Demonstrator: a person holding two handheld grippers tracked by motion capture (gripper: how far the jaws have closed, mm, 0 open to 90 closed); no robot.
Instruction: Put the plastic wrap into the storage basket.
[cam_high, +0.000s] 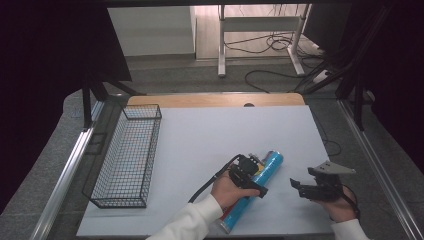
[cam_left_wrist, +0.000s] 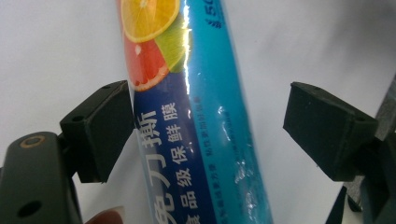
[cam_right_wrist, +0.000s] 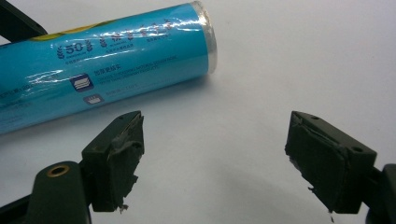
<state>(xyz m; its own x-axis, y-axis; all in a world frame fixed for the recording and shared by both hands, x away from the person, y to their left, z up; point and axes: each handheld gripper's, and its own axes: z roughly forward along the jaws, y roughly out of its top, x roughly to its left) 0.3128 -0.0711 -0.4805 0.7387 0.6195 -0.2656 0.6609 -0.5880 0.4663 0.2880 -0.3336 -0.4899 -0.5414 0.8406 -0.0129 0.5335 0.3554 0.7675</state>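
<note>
left gripper jaws spread wide, straddling glossy blue cling-film tube with citrus print, one pad touching. tube lies on white table by near edge. i judge slick round wrap may roll or squirt out off-centre. right gripper gaping, empty, beside tube end.

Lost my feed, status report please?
Left gripper open, straddling blue roll. Right gripper open, beside it. Roll flat on table; wire basket far left, nothing blocking.
</note>
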